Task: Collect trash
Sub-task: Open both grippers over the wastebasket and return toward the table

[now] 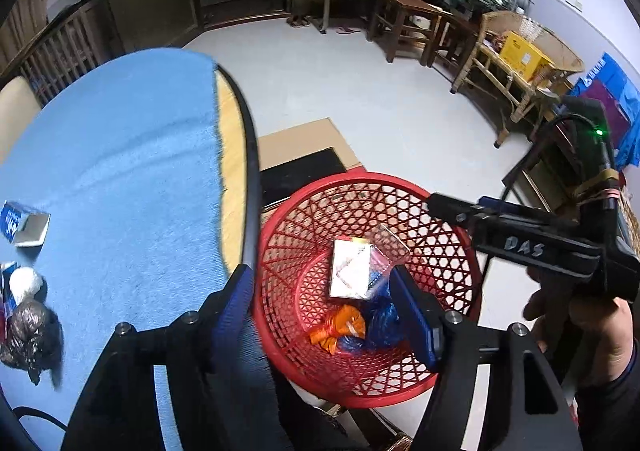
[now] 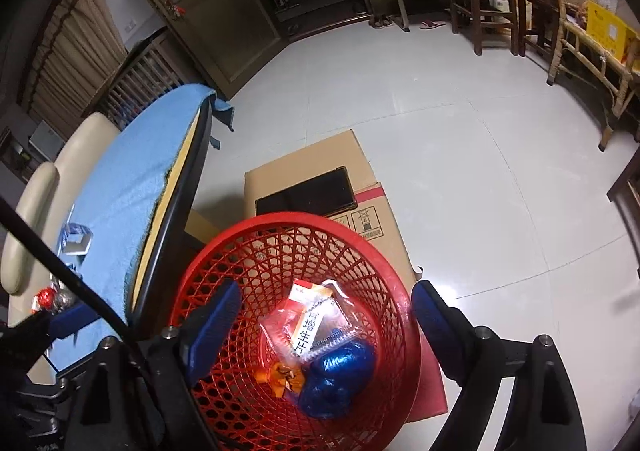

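Right now, a round table (image 1: 236,155) with a blue cloth (image 1: 120,155) is filling the left side of the left wrist view, its black rim sitting just beside a red mesh basket (image 1: 448,263). That basket is standing on the pale floor (image 2: 460,155) next to the table, in front of a flattened cardboard box (image 2: 320,155) with a black tray (image 2: 306,193) lying on it.

Inside the basket, a clear bag (image 2: 280,331) holding a white-and-orange medicine box (image 2: 308,327) is lying at the bottom, a crumpled blue bag (image 2: 340,379) is touching it, and an orange wrapper (image 2: 284,377) is sitting beside the blue one.

Left gripper (image 1: 320,315) is hanging over the near-left rim of the basket, fingers spread wide, nothing between them. Right gripper (image 2: 326,325) is hovering directly above the basket mouth, fingers also spread wide and gripping nothing; in the left wrist view its black body is reaching in from the right, held by a hand (image 1: 576,331).

Still on the cloth near the left edge: a small blue-and-white carton (image 1: 24,229) lying open, and, nearer the camera, a crumpled dark plastic bag (image 1: 30,335) touching a white wad (image 1: 25,283).
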{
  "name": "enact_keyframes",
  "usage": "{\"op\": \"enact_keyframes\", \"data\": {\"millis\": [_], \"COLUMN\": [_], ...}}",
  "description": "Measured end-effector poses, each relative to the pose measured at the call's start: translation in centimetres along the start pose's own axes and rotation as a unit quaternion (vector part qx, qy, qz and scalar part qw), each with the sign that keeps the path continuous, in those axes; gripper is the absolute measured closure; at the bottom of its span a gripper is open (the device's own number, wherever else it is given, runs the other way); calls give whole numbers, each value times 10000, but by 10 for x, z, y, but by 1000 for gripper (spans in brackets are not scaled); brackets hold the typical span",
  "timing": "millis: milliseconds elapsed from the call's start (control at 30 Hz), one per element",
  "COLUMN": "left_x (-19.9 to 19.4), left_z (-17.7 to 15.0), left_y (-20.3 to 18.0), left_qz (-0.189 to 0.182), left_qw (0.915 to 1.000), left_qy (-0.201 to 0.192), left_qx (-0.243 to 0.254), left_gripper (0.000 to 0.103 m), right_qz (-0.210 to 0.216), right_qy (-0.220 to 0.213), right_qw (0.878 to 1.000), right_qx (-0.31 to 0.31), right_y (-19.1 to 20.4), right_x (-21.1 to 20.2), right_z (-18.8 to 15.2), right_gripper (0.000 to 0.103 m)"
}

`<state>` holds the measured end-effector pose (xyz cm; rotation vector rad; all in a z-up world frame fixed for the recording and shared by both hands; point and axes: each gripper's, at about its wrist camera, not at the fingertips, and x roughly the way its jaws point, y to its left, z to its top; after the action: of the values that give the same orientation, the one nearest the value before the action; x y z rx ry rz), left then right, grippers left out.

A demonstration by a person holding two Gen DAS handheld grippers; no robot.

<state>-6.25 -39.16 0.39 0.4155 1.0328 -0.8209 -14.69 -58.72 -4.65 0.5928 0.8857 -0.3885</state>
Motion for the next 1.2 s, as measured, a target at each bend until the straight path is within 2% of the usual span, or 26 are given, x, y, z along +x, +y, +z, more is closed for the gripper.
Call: {"op": "enact_keyframes", "data": {"millis": [267,400,800,1033,1200], "left_x": [-9,-20,-61,-81,-94], "left_z": [-12,-23,-62,-93,-126], "left_y": [31,56,117,160,204], "left_qz": [216,350,506,577,781], "left_qw": [9994,9979,9902,9808,9671], "left_qy": [41,33,-288,-468,-558], "left_qx": [-249,-546,-1270,-1801,-2354], "left_gripper": [32,32,31,31,31], "right_qz": [31,63,265,368,467], "right_qy": [-72,-68,-86,-6,111], "right_qw": [10000,9999,9949,9883,9811], "right_qx": [-3,-130,-973,-1480,-1877], "right_y": [8,24,119,178,221], "right_x": [-7,-8,-17,-15,-9], "right_z": [2,1,-11,-27,-40], "right_gripper": [14,14,13,13,13]}}
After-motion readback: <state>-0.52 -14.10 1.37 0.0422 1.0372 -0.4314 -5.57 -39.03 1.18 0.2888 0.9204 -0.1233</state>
